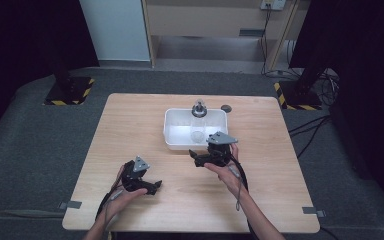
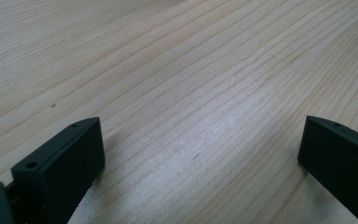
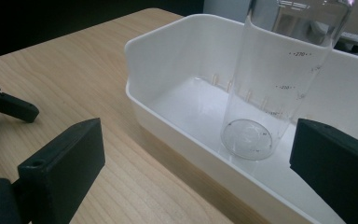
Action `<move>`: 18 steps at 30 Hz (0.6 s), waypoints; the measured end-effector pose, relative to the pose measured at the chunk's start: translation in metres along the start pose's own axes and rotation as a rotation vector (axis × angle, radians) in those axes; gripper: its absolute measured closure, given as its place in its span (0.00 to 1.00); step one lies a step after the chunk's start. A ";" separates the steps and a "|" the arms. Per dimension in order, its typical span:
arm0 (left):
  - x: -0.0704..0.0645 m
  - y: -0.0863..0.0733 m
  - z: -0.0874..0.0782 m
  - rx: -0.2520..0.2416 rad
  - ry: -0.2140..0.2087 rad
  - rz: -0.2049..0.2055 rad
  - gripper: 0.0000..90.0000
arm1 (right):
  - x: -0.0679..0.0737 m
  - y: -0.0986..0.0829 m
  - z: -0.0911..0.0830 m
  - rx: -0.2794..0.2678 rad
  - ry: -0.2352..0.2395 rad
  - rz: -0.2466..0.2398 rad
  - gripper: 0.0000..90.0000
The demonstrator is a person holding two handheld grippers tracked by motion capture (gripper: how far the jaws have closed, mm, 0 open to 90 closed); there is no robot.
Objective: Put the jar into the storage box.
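One clear glass bottle (image 3: 272, 88) stands in the white tub (image 3: 177, 51) by the desk's far edge (slippery, breakable), so the right gripper (image 3: 193, 158), jaws wide apart like the left gripper's (image 2: 200, 154), should squeeze its middle softly.

1. Two hand-held grippers: the left hand-held gripper (image 1: 155, 187) near the tabletop's front left, the right hand-held gripper (image 1: 194, 156) near the centre.
2. One white plastic tub (image 1: 172, 131), far of centre on the tabletop (image 1: 130, 130).
3. One clear glass measuring cylinder (image 3: 279, 79), standing upright in the tub.
4. One small dark round thing (image 1: 226, 108) on the tabletop, just right of the tub's far corner; too small to identify.
5. Two yellow-and-black striped stand bases (image 1: 60, 92) on the floor, far left and far right.
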State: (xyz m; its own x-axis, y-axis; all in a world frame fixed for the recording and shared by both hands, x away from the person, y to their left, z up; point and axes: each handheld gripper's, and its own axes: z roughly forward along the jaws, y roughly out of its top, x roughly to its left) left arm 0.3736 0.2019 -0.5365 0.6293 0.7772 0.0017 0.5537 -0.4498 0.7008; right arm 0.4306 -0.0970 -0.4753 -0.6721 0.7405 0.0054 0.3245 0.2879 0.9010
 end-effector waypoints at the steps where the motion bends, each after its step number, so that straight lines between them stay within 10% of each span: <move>1: 0.000 0.000 0.000 0.000 0.000 0.000 0.00 | 0.000 -0.001 -0.001 0.000 0.002 0.000 0.04; 18: 0.000 0.000 0.000 0.000 0.000 0.000 0.00 | 0.003 -0.022 -0.015 -0.003 0.014 0.017 0.04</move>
State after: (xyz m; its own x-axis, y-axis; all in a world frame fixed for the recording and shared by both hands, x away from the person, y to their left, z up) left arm 0.3736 0.2019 -0.5365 0.6293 0.7772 0.0015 0.5537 -0.4497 0.7008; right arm 0.4115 -0.1103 -0.4883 -0.6755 0.7369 0.0266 0.3340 0.2737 0.9019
